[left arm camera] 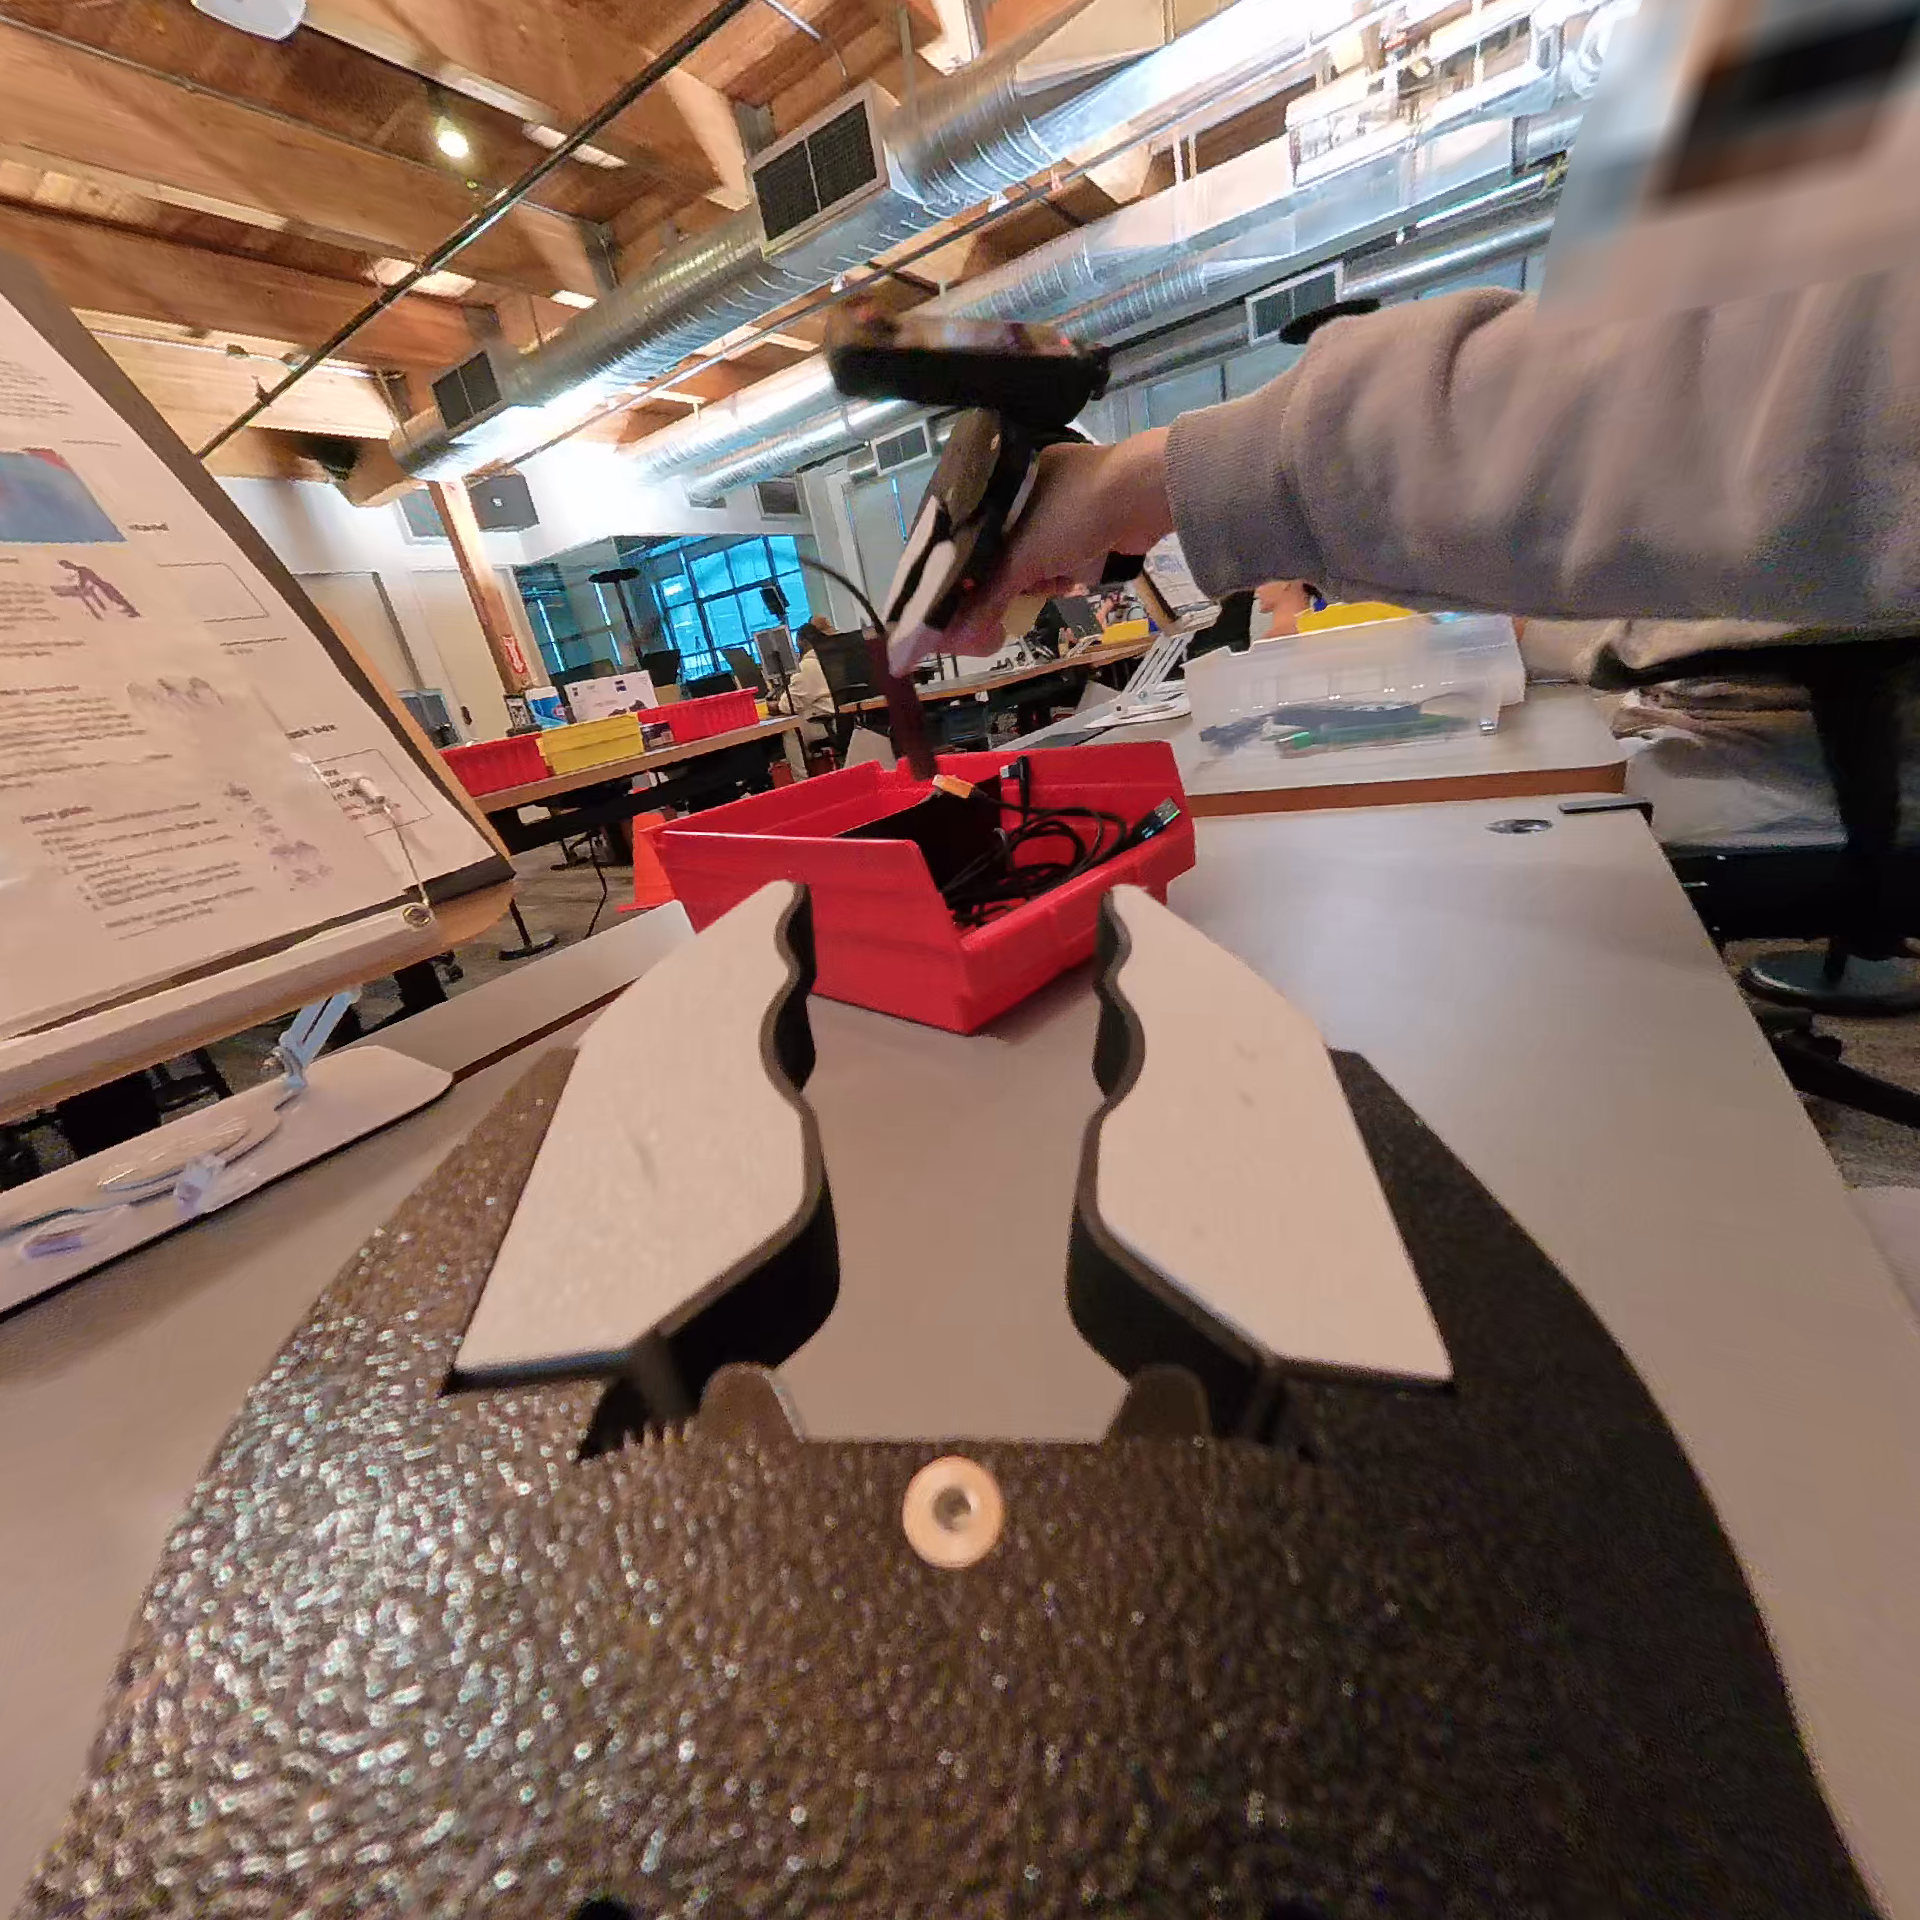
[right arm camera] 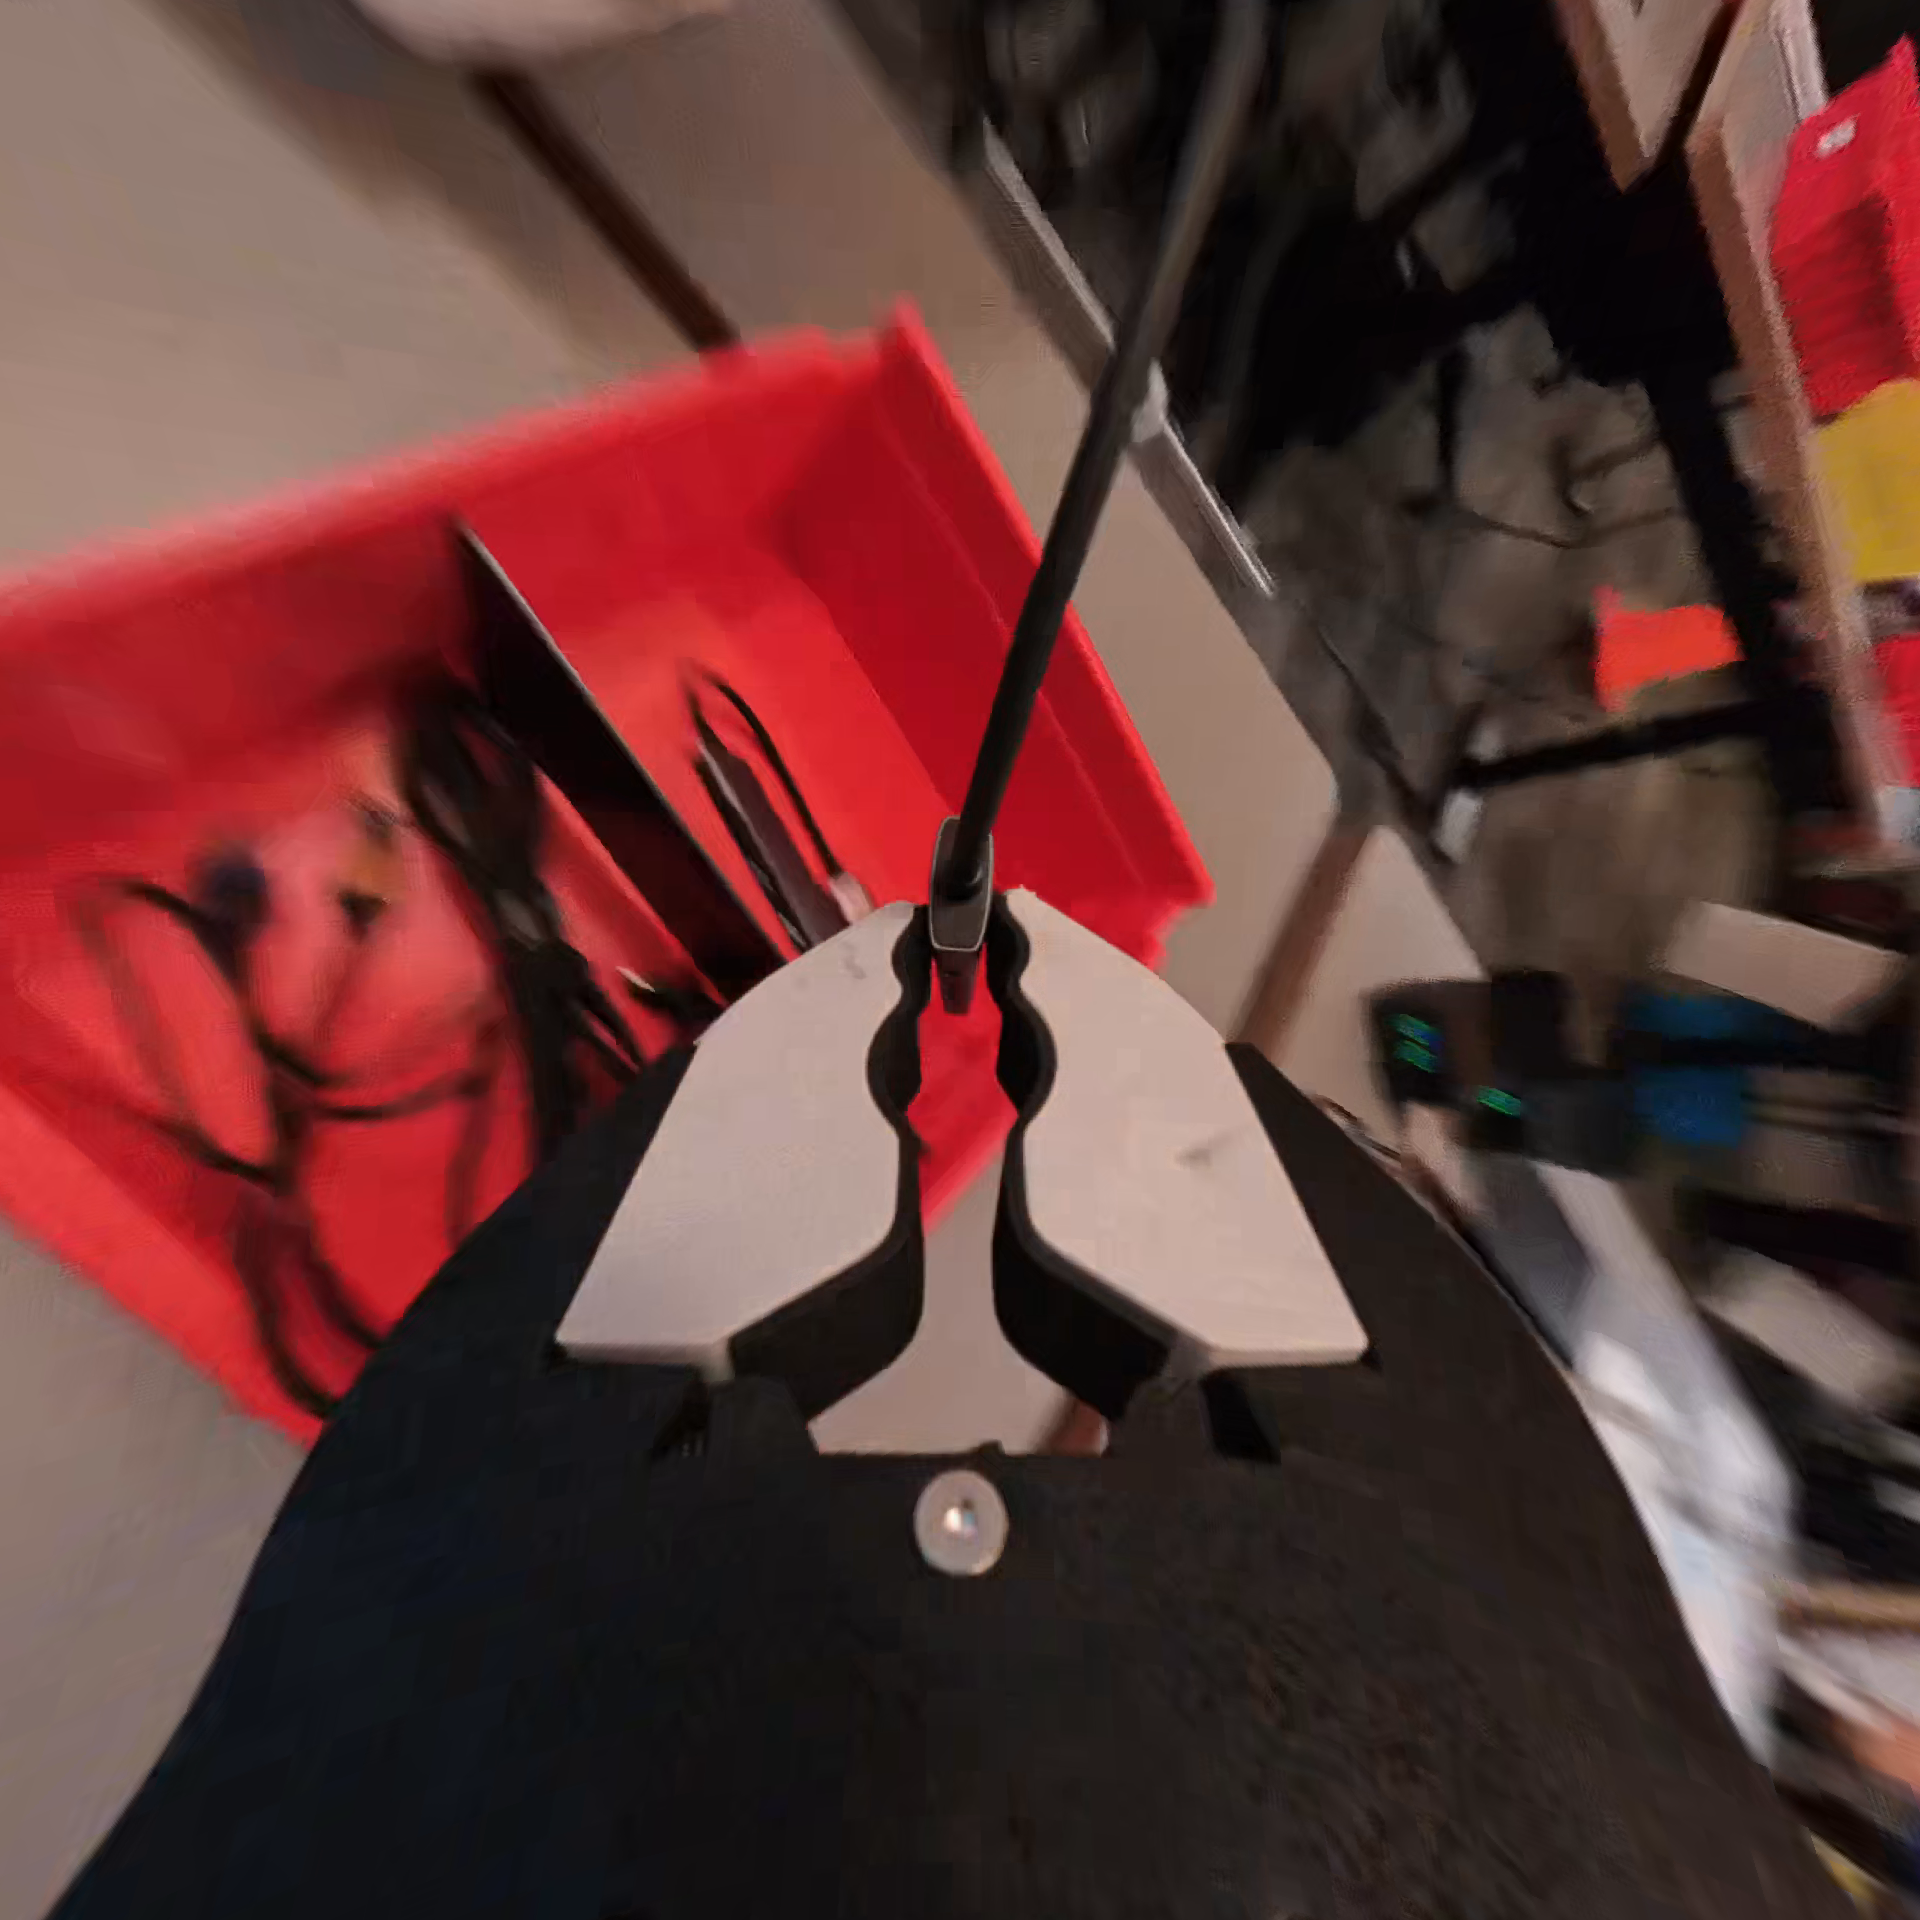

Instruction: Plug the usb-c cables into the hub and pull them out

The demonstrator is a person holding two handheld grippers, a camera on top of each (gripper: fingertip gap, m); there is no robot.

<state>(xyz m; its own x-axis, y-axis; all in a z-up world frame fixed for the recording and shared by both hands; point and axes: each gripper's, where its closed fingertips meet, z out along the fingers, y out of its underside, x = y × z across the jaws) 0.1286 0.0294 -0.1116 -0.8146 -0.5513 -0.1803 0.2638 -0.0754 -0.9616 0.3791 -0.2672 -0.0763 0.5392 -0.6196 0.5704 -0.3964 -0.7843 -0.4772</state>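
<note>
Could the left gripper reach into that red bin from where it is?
Probably yes. The left gripper is open and empty, aimed straight at the red bin, with only bare table between. The right gripper over the bin's far side could crowd it.

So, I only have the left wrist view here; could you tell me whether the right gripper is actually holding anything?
Observer: Yes, the right gripper is shut on a grey cable plug, pinched at the very fingertips.
Operator: Thank you. Where does its lead go?
Observer: The black cable runs in a straight line away from the plug, beyond the fingertips, and leaves the picture at its top edge.
Operator: And what lies in the red bin behind its black divider?
Observer: In the red bin, on the side of the black divider away from the tangle, lies one dark looped cable. It is too blurred to make out a hub.
</note>
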